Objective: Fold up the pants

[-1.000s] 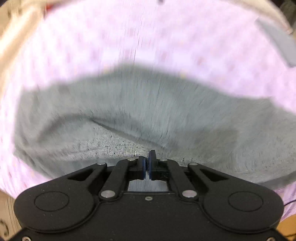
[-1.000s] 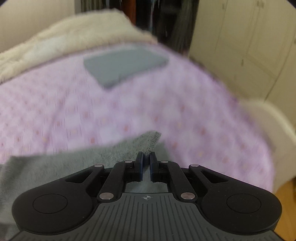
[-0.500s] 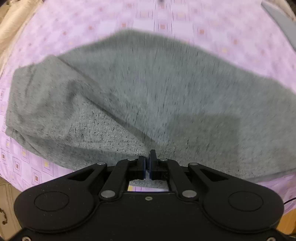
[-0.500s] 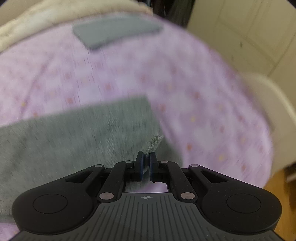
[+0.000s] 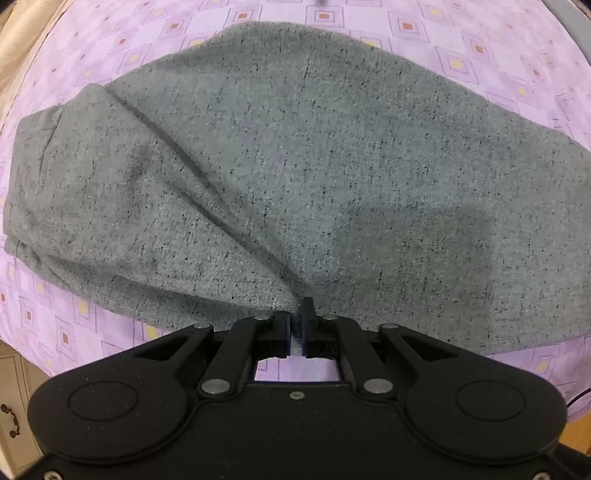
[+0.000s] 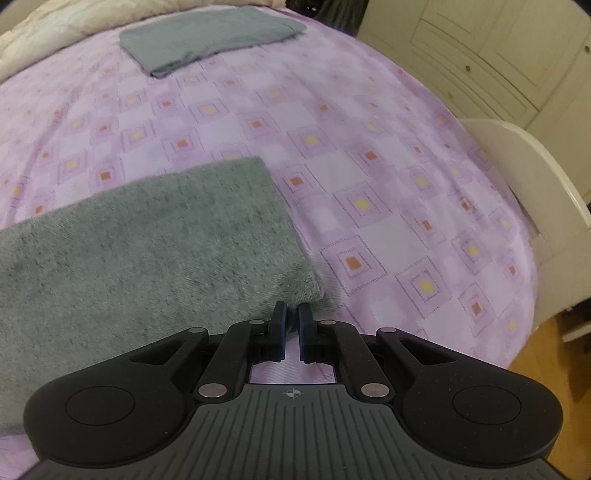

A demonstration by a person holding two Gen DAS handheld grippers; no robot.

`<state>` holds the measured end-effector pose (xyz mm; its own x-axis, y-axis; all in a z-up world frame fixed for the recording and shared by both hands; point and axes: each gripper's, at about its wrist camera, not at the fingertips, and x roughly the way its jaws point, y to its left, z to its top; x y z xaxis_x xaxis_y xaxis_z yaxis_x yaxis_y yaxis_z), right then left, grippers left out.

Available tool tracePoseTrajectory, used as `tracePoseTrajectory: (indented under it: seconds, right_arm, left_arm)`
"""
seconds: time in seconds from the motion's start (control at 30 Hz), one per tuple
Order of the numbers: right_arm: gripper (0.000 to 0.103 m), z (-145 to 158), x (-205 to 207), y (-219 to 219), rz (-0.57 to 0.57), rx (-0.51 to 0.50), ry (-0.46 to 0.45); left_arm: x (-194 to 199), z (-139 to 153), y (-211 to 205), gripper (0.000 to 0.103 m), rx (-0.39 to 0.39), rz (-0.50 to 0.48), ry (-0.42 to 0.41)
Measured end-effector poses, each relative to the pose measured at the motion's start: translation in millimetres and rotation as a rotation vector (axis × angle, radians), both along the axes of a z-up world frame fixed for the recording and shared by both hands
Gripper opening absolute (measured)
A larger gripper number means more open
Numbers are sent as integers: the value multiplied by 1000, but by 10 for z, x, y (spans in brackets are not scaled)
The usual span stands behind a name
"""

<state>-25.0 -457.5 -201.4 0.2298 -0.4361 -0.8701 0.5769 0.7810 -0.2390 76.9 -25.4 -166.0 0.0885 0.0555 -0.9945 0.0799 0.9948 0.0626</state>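
Note:
Grey flecked pants (image 5: 314,177) lie folded over on a purple patterned bedspread (image 5: 55,321). My left gripper (image 5: 298,310) is shut on a corner of the pants, low over the near edge, with a crease running up-left from it. In the right wrist view the pants (image 6: 147,251) lie flat to the left. My right gripper (image 6: 291,314) sits just off their near right corner, its jaws slightly apart with nothing between them.
A second folded grey garment (image 6: 210,37) lies at the far end of the bedspread (image 6: 369,166). A cream blanket (image 6: 44,29) is at the far left. A cream footboard (image 6: 528,177) and cabinets (image 6: 498,55) stand on the right.
Both grippers carried the pants' near edge forward and down, laying it flat. The right gripper let go of its corner and opened slightly. The left still pinches its corner.

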Motion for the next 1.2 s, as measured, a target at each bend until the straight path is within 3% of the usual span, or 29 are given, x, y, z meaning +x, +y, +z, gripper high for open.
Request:
tracePoseTrajectory:
  seconds: [0.03,0.17,0.5,0.67,0.87,1.03,1.07,1.13,1.2]
  right_arm:
    - [7,-5,0,-13,-5,-1,6]
    - [12,55,-11,-4,19,-7,13]
    - [12,180,32,110,100,-115,7]
    - [12,387,13,413,131,-186,-70]
    - [12,534,149,1364,346,-196,-126]
    - [12,510,301,2554,563,-67,-156]
    - [12,489,326,2778,609,-44,-162]
    - [12,418,384,3252,714,4,-171]
    - [12,371,453,3678,818,58,-171]
  left_arm:
    - [-10,-14,24,18,2,3,2]
    - [-151,154,123,23,-9,10,-24]
    - [-495,510,640,24,50,119,-75]
    - [-448,502,1099,24,94,168,-92]
    - [-240,507,1871,24,95,196,-125]
    - [-6,410,2437,25,100,108,-166]
    - [40,408,2534,39,102,93,-177]
    - [157,375,2742,51,110,58,-206]
    - [259,367,2876,51,117,26,-228]
